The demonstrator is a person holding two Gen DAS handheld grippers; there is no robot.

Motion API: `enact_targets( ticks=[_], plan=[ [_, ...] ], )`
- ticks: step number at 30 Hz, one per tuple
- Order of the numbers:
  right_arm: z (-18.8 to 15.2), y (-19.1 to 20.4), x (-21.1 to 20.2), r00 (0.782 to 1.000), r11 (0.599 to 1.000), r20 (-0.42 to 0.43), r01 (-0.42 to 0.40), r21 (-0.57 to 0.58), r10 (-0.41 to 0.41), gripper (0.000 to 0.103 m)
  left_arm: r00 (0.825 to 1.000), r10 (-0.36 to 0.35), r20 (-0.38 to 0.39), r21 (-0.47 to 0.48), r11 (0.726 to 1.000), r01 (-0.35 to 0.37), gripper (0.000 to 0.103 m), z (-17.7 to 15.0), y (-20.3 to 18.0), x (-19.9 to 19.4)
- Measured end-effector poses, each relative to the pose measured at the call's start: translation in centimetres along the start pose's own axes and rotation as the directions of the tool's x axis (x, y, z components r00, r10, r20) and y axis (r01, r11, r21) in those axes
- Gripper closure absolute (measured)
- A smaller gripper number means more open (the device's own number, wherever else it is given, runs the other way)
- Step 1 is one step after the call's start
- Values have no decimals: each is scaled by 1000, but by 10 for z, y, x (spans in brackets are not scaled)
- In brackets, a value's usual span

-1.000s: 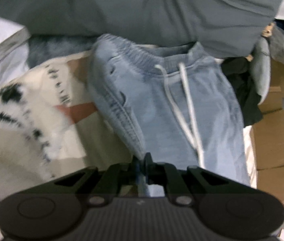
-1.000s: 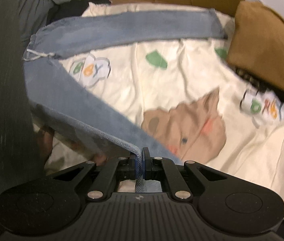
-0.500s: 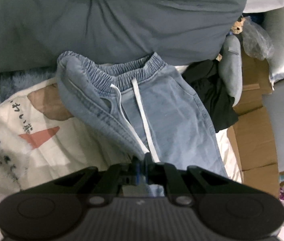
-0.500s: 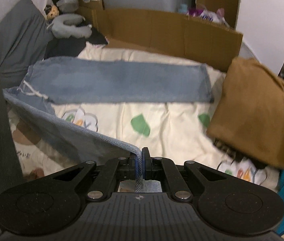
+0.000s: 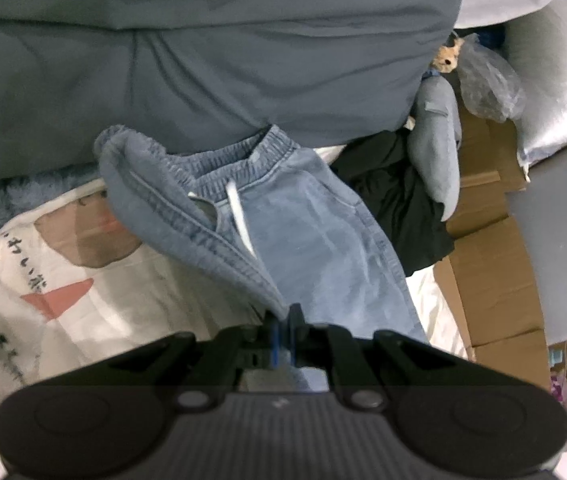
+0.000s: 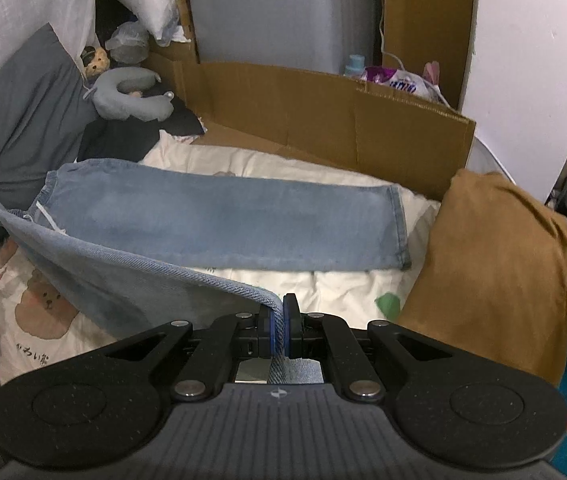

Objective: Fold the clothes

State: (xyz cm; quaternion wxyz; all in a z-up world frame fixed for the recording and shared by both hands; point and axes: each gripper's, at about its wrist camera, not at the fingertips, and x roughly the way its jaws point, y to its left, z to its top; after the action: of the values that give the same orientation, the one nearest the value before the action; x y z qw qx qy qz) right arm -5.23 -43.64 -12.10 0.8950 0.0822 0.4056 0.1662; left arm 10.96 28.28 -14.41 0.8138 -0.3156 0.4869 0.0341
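Observation:
Light blue denim trousers [image 6: 219, 224] with an elastic waistband and a white drawstring [image 5: 239, 216] lie on a cream printed blanket [image 6: 347, 292]. One leg lies flat across the blanket. The other leg [image 6: 123, 280] is lifted off it. My left gripper [image 5: 282, 330] is shut on the lifted side edge near the waistband [image 5: 239, 164]. My right gripper [image 6: 278, 330] is shut on the lifted leg's hem and holds it above the blanket.
A folded brown garment [image 6: 491, 272] lies at the right of the blanket. A cardboard wall [image 6: 323, 120] stands behind it. A grey pillow [image 5: 203, 60], a grey neck pillow [image 6: 131, 96] and a black cloth [image 5: 399, 200] lie beyond the waistband.
Both grippers have risen and pulled back with the lifted leg. The right view has swung up from the blanket to show the flat leg and the cardboard wall.

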Motion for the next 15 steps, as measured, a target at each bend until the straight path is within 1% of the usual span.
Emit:
enact_targets(
  ticks=[2, 4, 7, 9, 15],
  plan=[
    [9, -2, 4, 1000, 1000, 0, 11, -8, -11, 102, 1000, -19, -1, -1, 1000, 19, 98, 5, -6, 5],
    [20, -5, 11, 1000, 1000, -2, 25, -13, -25, 102, 999, -37, -8, 20, 999, 37, 98, 12, -14, 13],
    [36, -12, 26, 999, 999, -7, 46, -19, -47, 102, 998, -58, -19, 26, 998, 58, 98, 20, -24, 26],
    [47, -17, 40, 998, 998, -16, 62, -21, -63, 102, 997, -71, -23, 29, 997, 72, 98, 25, -32, 37],
    [75, -30, 94, 993, 994, -56, 98, -56, -101, 102, 996, -84, -22, 49, 995, 85, 98, 37, -61, 75]
  ],
)
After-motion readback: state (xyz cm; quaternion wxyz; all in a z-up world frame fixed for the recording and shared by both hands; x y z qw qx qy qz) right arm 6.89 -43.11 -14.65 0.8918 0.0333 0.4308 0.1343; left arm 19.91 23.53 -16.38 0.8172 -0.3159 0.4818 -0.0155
